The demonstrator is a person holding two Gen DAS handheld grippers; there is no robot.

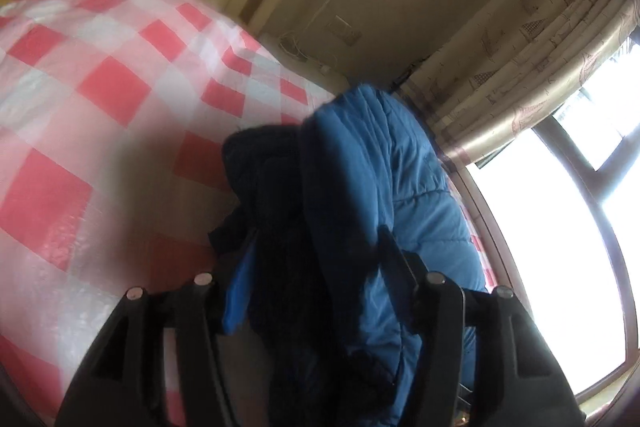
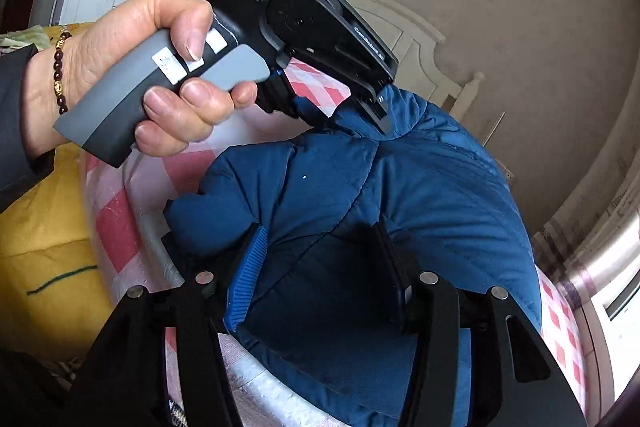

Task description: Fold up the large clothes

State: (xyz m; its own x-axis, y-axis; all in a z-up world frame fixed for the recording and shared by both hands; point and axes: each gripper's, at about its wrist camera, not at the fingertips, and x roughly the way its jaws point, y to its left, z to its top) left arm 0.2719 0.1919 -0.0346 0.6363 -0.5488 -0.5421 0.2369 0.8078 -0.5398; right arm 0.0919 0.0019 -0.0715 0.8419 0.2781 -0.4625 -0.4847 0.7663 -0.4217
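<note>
Blue padded jacket [image 2: 400, 195] lies bunched on the red-checked bed cover [image 1: 100, 75]. We clamp our left gripper [image 1: 316, 247] on its dark fold and our right gripper [image 2: 320, 263] on its padding.

The blue jacket [image 2: 420, 195] is quilted, puffy cloth with a matt, faintly sheened shell, and a ribbed knit cuff [image 2: 246, 279] shows near the camera. The bed [image 1: 100, 99] wears a glossy, clear plastic sheet over red-and-white checked cloth. Each hand-held gripper, left [image 1: 316, 267] and right [image 2: 320, 267], is matt black plastic with bright metal pins [image 2: 430, 277]. The curtain [image 1: 540, 39] is satiny printed cloth.
</note>
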